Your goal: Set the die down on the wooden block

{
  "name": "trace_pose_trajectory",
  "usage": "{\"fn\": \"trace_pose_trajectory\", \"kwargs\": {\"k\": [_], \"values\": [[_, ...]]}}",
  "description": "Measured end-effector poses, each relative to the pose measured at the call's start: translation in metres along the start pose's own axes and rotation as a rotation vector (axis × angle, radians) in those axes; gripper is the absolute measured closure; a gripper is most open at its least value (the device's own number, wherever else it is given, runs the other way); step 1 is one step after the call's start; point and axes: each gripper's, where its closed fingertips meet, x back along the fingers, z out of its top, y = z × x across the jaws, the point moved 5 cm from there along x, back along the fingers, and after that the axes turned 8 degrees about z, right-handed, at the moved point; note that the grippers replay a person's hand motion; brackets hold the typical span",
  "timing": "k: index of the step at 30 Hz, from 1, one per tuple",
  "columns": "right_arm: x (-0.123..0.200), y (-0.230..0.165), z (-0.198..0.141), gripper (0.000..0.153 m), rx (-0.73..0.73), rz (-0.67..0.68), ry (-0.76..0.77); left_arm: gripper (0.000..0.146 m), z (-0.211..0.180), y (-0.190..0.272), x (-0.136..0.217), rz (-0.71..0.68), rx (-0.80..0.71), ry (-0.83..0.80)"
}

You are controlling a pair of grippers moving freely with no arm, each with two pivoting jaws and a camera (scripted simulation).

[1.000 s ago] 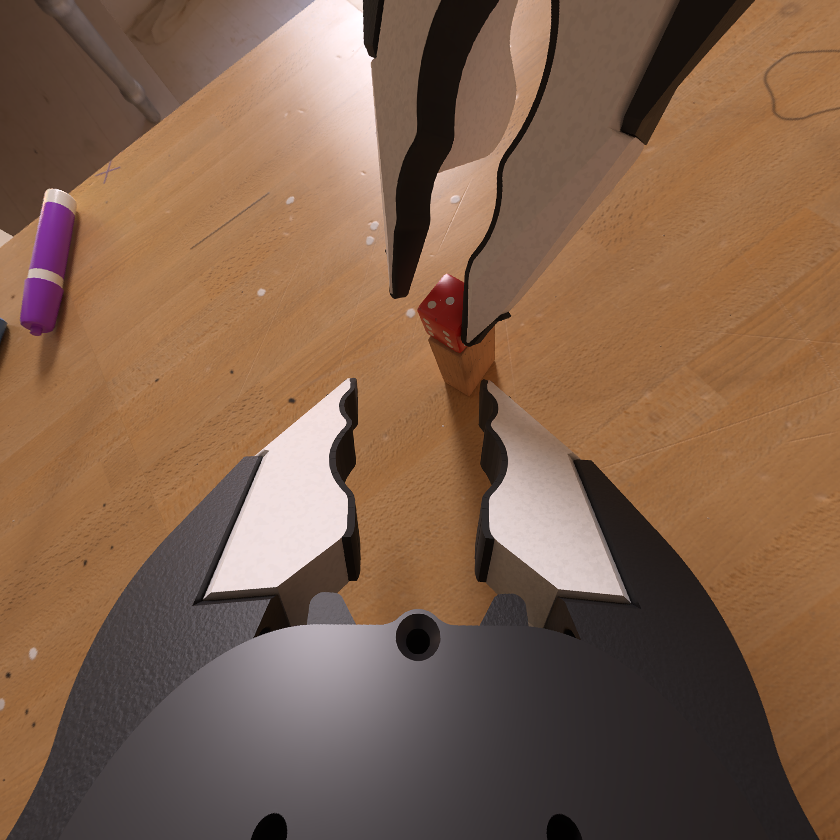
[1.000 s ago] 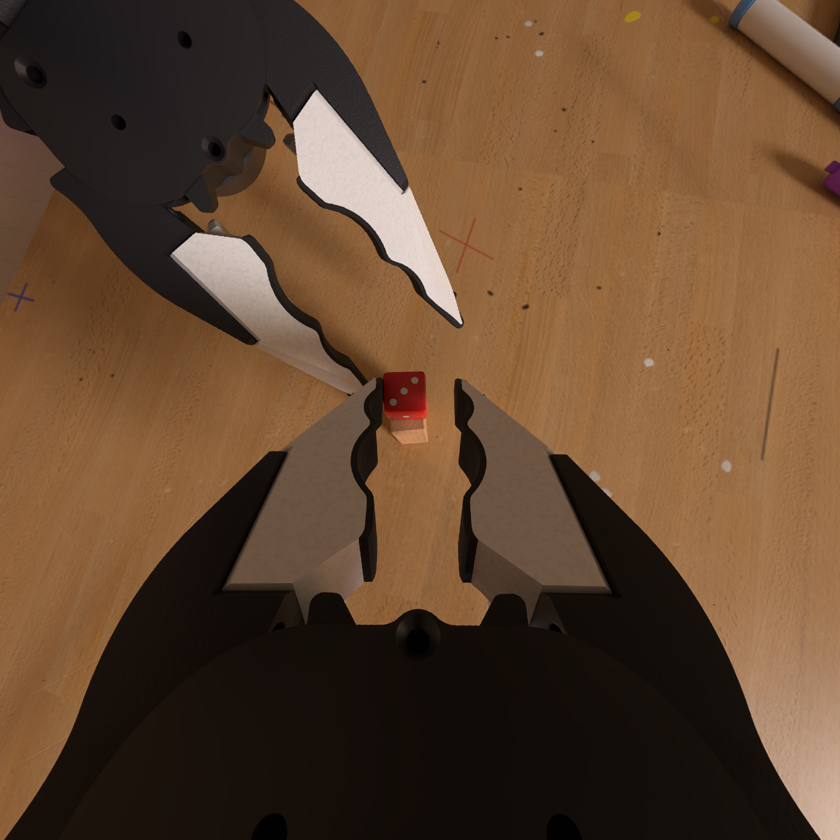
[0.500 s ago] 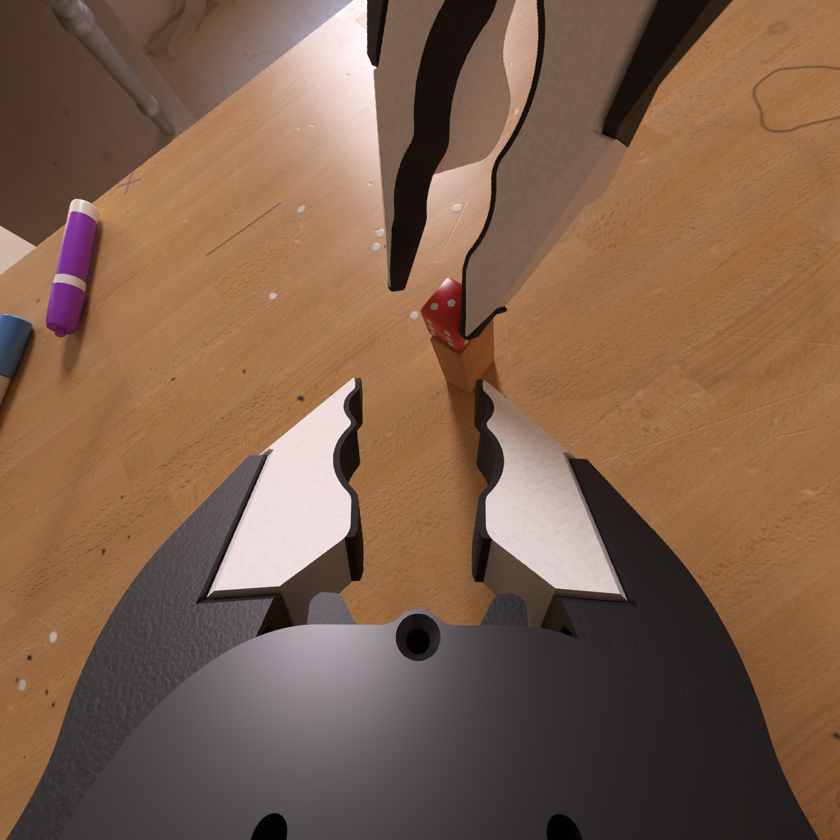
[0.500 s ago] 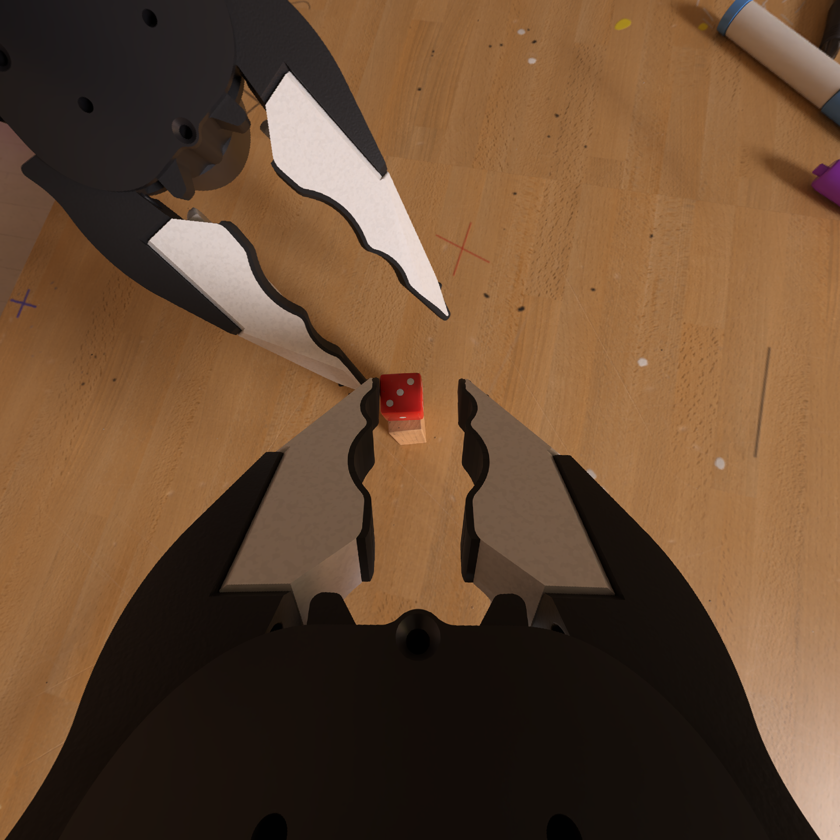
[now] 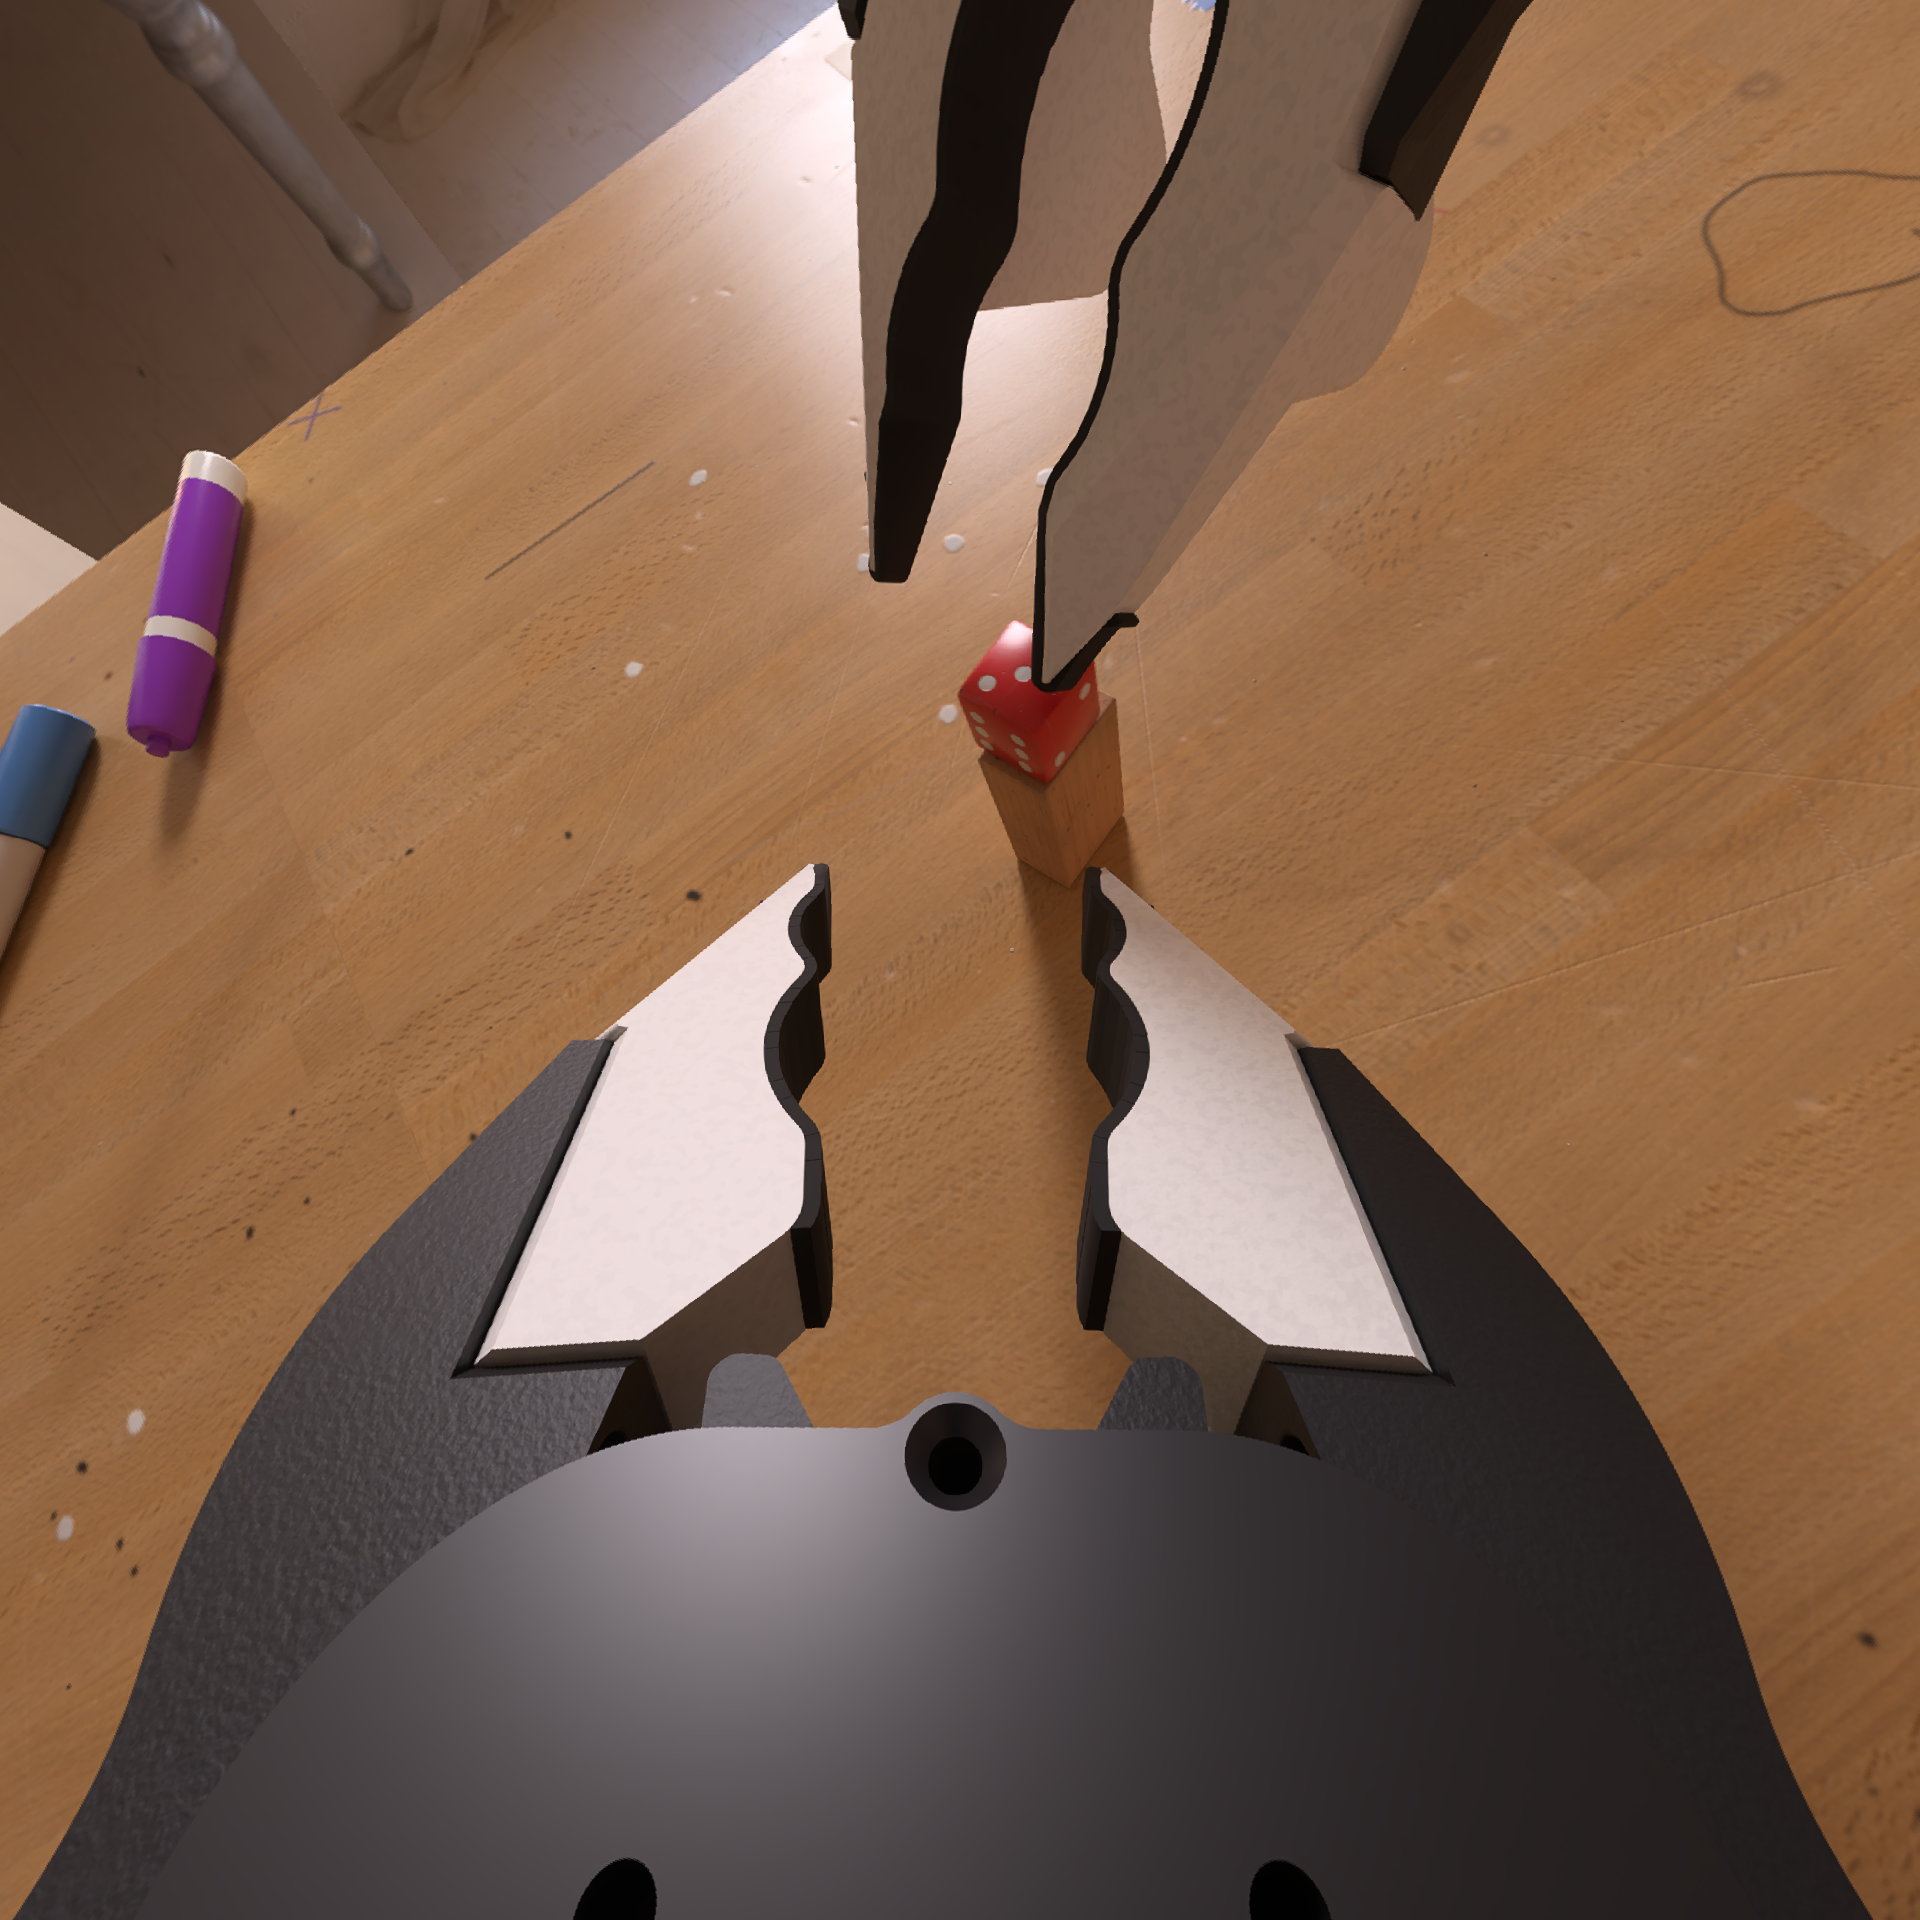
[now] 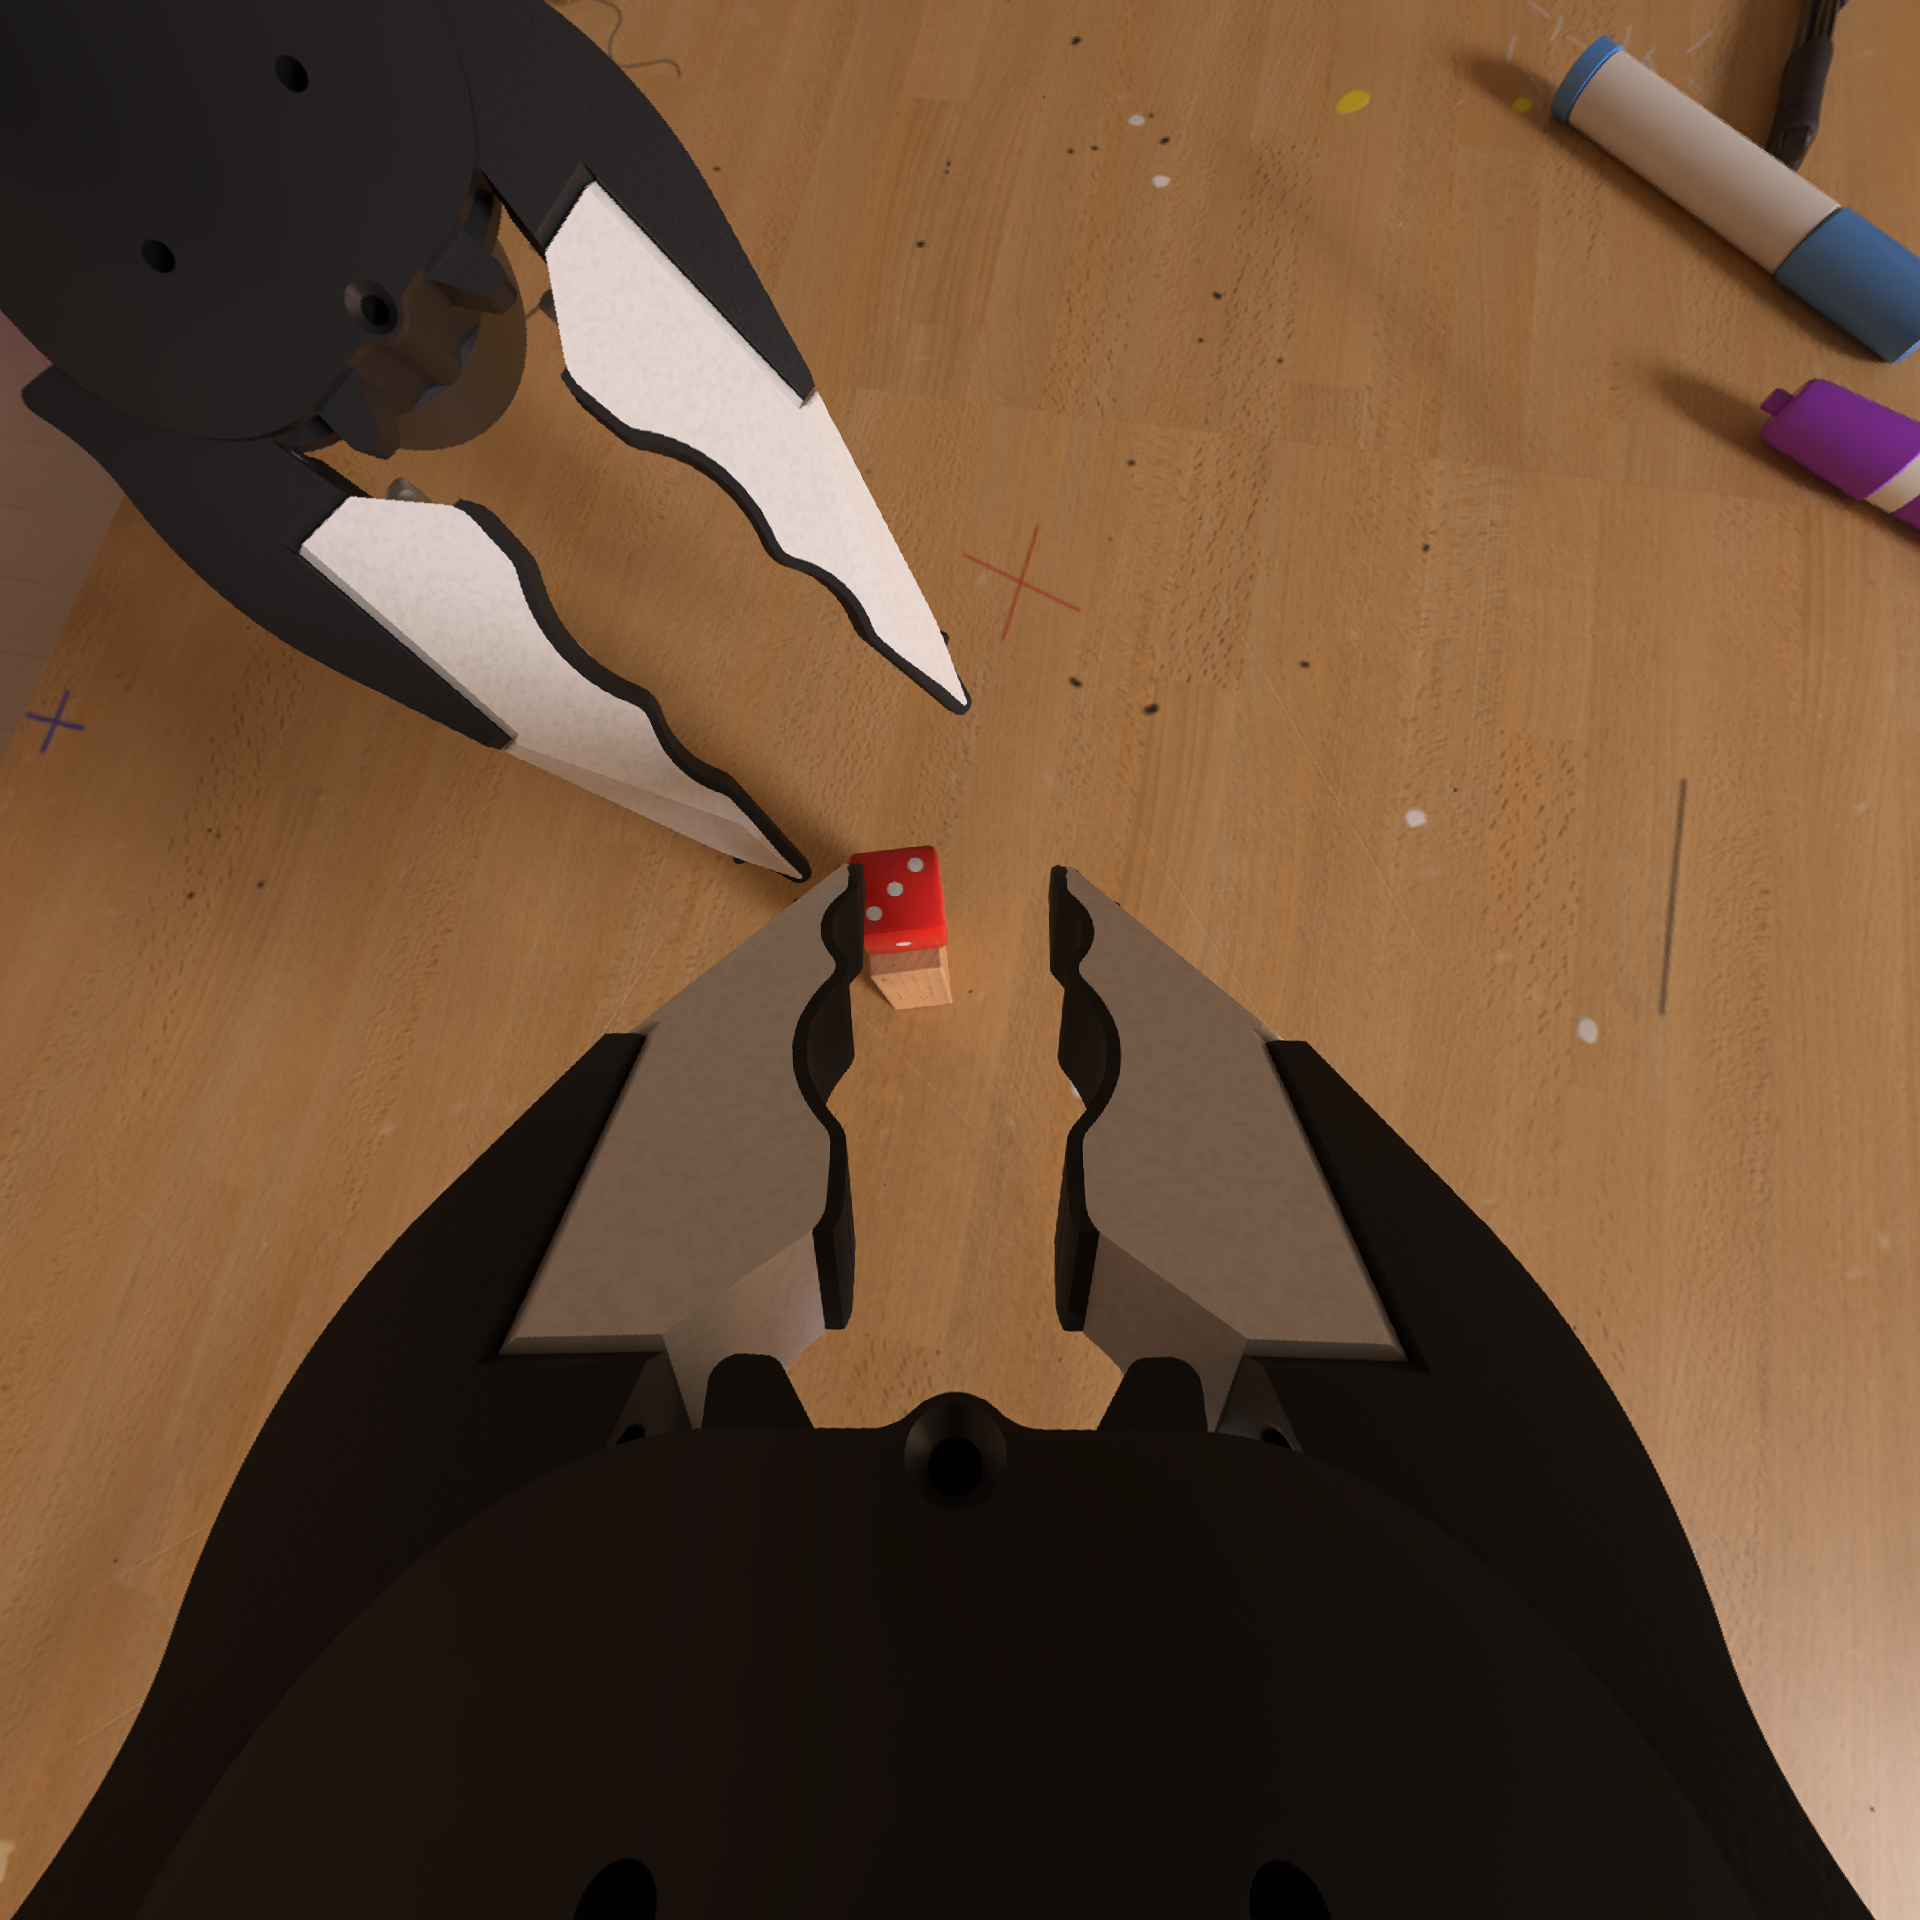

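Desk (image 5: 1558,935): a wooden top is filling both views; its far-left edge is showing in the left wrist view, with a pale furniture leg beyond it.
Left gripper (image 5: 956,883): it is hanging with jaws parted and nothing between them, one tip lying just beside the foot of the block, pulled slightly off compared with a second ago. In the right wrist view it is showing at the upper left (image 6: 883,790).
Right gripper (image 6: 951,878): it is spread wide and gripping nothing. Over the last second it has been rising away from the stack, and in the left wrist view (image 5: 966,623) its fingertips are now standing higher, one of them just overlapping the die's top corner, whether touching I cannot tell.
Markers: a purple one (image 5: 187,603) and a blue-capped one (image 5: 36,790) are lying near the desk's far-left edge, well apart from the work.
Block (image 5: 1060,800): it is standing upright toward the middle of the desk, away from every edge.
Die (image 5: 1023,707): the red die is sitting on top of the block, freed, and has not shifted.
Meaning: the placement is looking done, with only the retreat left to finish.
Die to right gripper: it is lying just inside the left fingertip (image 6: 847,894), below the jaws rather than centred in the gap.
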Motion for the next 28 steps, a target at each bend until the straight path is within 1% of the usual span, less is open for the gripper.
{"fn": "trace_pose_trajectory", "kwargs": {"k": [15,21,28], "values": [[0.005,-0.001,0.002,0.116,0.001,-0.010,0.002,0.098,-0.002,0.000,0.005,0.015,0.000,-0.009],[0.011,0.005,0.000,0.116,-0.028,-0.031,0.010,0.099,-0.005,-0.003,0.008,0.023,0.000,-0.020],[0.017,0.011,-0.003,0.116,-0.065,-0.051,0.016,0.108,-0.004,-0.002,0.007,0.032,-0.001,-0.022]]}}
